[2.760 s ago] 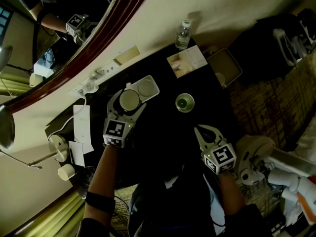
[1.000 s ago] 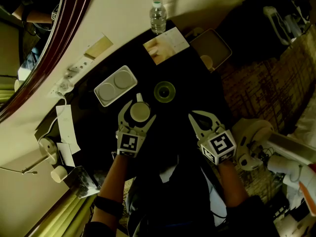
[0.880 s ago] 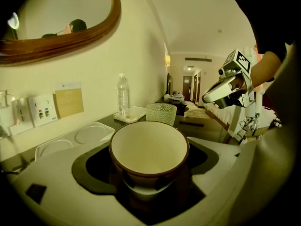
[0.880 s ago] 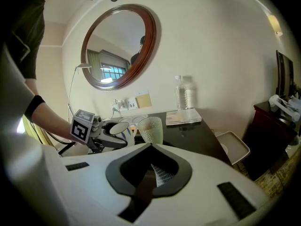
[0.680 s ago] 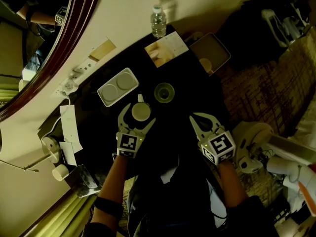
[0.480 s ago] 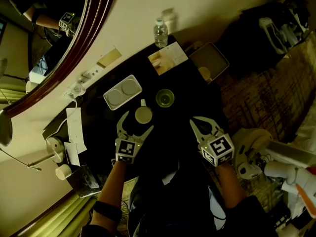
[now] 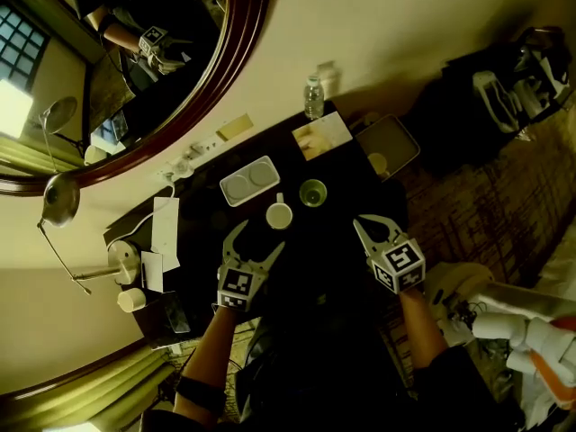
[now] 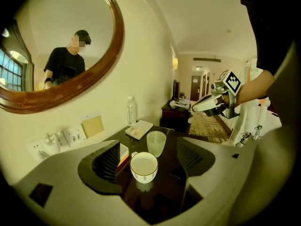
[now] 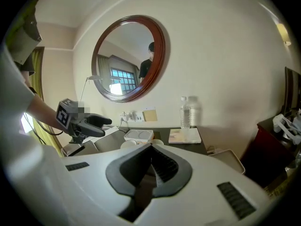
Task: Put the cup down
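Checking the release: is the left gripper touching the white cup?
Apart. The left gripper view shows dark table between the white cup and each pad; the left gripper, jaws just closing a little, holds nothing.

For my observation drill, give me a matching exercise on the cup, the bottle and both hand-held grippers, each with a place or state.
1 cup
2 bottle
3 left hand-held gripper
4 right hand-held gripper

A shut
B by the wall
C open
D beside the glass

Pairs: 1-D, 2-B, 3-C, 4-A.
The left jaws have just been closing slightly, with nothing between them.
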A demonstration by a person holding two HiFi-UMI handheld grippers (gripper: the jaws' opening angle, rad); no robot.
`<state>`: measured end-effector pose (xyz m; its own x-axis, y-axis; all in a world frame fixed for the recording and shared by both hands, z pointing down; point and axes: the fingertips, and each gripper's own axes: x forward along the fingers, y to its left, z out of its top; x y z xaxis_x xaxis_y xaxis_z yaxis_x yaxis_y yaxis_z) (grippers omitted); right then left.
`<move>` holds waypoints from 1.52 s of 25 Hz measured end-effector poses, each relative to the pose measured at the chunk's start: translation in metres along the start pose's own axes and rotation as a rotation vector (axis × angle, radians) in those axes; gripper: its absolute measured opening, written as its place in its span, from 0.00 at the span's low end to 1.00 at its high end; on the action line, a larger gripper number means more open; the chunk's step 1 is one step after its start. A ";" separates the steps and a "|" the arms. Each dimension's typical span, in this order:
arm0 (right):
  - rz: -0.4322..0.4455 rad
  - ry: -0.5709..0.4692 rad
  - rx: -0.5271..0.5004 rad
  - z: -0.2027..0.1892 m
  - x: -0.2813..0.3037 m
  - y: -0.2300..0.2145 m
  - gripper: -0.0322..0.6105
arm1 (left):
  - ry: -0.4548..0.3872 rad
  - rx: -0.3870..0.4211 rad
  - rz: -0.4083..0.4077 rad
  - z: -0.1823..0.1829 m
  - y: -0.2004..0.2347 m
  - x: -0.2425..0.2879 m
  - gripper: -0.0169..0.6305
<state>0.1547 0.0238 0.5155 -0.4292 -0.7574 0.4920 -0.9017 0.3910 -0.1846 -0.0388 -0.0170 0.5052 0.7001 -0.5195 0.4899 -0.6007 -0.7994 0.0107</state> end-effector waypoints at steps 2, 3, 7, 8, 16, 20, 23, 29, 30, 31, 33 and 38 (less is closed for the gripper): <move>0.014 -0.008 -0.016 0.010 0.002 0.002 0.05 | -0.022 0.005 0.010 0.013 -0.003 -0.013 0.51; 0.022 -0.012 -0.024 0.016 0.003 0.004 0.05 | -0.034 0.002 0.013 0.019 -0.003 -0.019 0.45; 0.062 -0.027 -0.060 0.037 0.008 0.015 0.05 | -0.082 -0.020 0.057 0.037 0.003 -0.043 0.28; 0.073 -0.028 -0.071 0.041 0.010 0.016 0.05 | -0.090 -0.023 0.071 0.038 0.007 -0.047 0.27; 0.129 -0.004 -0.124 0.058 0.022 0.026 0.05 | -0.104 -0.151 0.196 0.048 0.030 -0.083 0.03; 0.166 0.005 -0.146 0.060 0.027 0.035 0.05 | -0.105 -0.169 0.265 0.048 0.037 -0.099 0.03; 0.193 0.016 -0.168 0.059 0.031 0.041 0.05 | -0.103 -0.200 0.308 0.041 0.042 -0.107 0.03; 0.217 0.017 -0.183 0.057 0.032 0.047 0.05 | -0.080 -0.215 0.354 0.031 0.041 -0.119 0.03; 0.219 0.015 -0.182 0.058 0.032 0.047 0.05 | -0.082 -0.221 0.360 0.031 0.041 -0.120 0.03; 0.220 0.013 -0.181 0.057 0.032 0.047 0.05 | -0.085 -0.226 0.366 0.032 0.042 -0.121 0.03; 0.219 0.011 -0.177 0.055 0.031 0.047 0.05 | -0.091 -0.228 0.370 0.034 0.041 -0.121 0.03; 0.222 0.020 -0.177 0.050 0.029 0.047 0.05 | -0.124 -0.212 0.356 0.045 0.034 -0.120 0.03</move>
<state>0.0977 -0.0059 0.4789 -0.6127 -0.6330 0.4733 -0.7616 0.6329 -0.1393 -0.1261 0.0048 0.4074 0.4682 -0.7945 0.3869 -0.8701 -0.4909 0.0448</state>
